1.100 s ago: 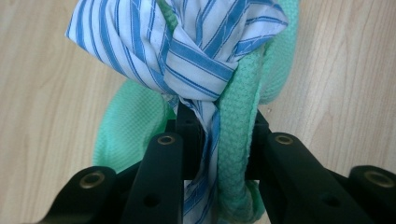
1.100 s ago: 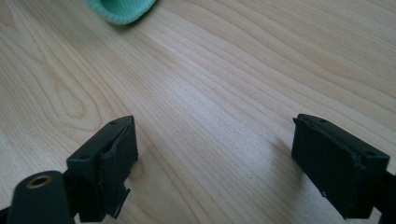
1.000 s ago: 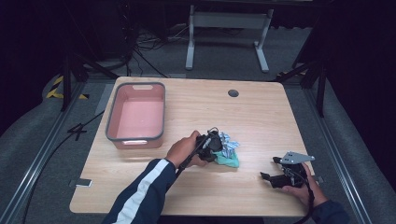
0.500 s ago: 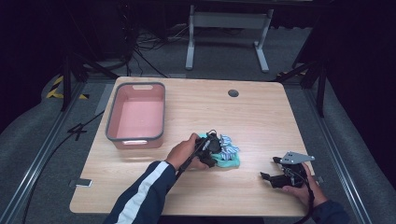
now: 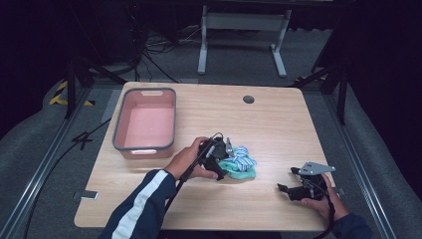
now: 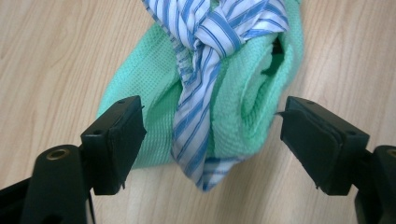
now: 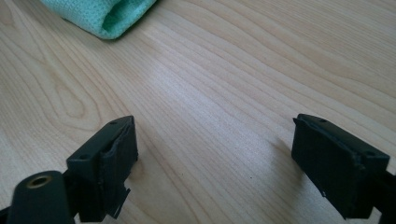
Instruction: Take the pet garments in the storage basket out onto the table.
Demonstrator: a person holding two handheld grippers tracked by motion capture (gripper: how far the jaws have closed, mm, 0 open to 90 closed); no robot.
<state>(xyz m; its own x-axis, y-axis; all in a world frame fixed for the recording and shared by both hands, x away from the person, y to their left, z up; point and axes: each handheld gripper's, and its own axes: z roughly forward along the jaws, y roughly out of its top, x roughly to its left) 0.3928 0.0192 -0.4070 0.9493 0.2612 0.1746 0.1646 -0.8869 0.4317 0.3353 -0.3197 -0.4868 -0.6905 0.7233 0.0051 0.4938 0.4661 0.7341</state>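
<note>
left gripper [image 5: 219, 162]: jaws spread wide, nothing pinched. In its own view [image 6: 212, 140] the cloth bundle sits in the gap between the two jaws, touching neither as far as I can see.
green cloth [image 6: 243, 100]: crumpled, flat on the table, directly ahead of the left gripper and partly between its jaws. Also seen in the high view [image 5: 240, 171].
striped cloth [image 6: 205, 60]: blue-white, twisted, lying on top of the green cloth; one tail runs down the middle of the gap toward the gripper body. High view [image 5: 243, 159]: it is on the far side of the green one.
right gripper [image 5: 291, 181]: jaws wide apart [image 7: 215, 158], holding nothing, bare table between them. Low over the table; contact probably none, hard to tell from the high view.
cloths vs right gripper: well apart, off to its left; a green edge [image 7: 105, 16] shows at the top left of its view.
pink bin [image 5: 118, 129]: beyond and left of the left gripper, looks empty.
table [image 5: 278, 124]: light wood, dark round grommet [image 5: 248, 99] near its far edge.
</note>
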